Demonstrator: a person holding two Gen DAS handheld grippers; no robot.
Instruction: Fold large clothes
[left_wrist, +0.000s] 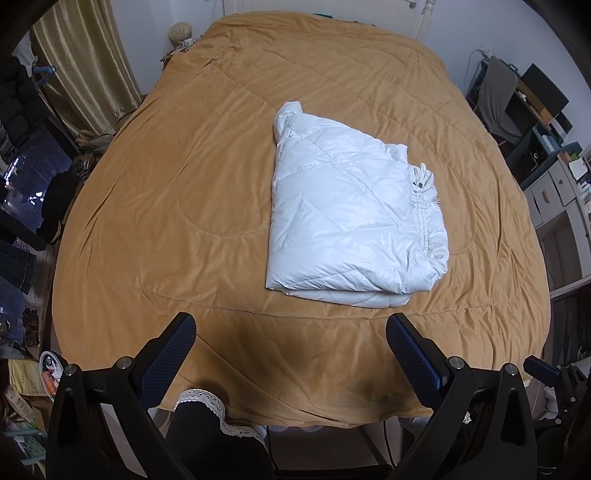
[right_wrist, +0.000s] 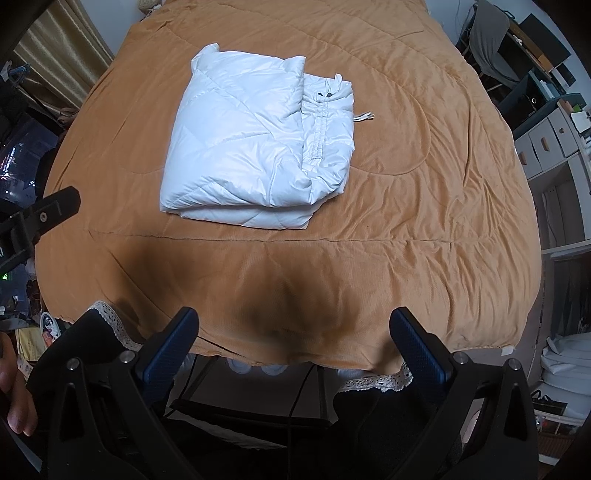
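Note:
A white quilted puffer jacket lies folded into a compact rectangle on the mustard-brown bed cover; it also shows in the right wrist view, with its drawstring hem on the right side. My left gripper is open and empty, held above the bed's near edge, well short of the jacket. My right gripper is open and empty too, above the near edge. The tip of the right gripper shows at the left view's lower right, and the left gripper shows at the right view's left edge.
The bed cover fills most of both views. Shelving and drawers stand to the right of the bed, curtains and dark clutter to the left. A lace-trimmed dark cloth hangs at the near edge.

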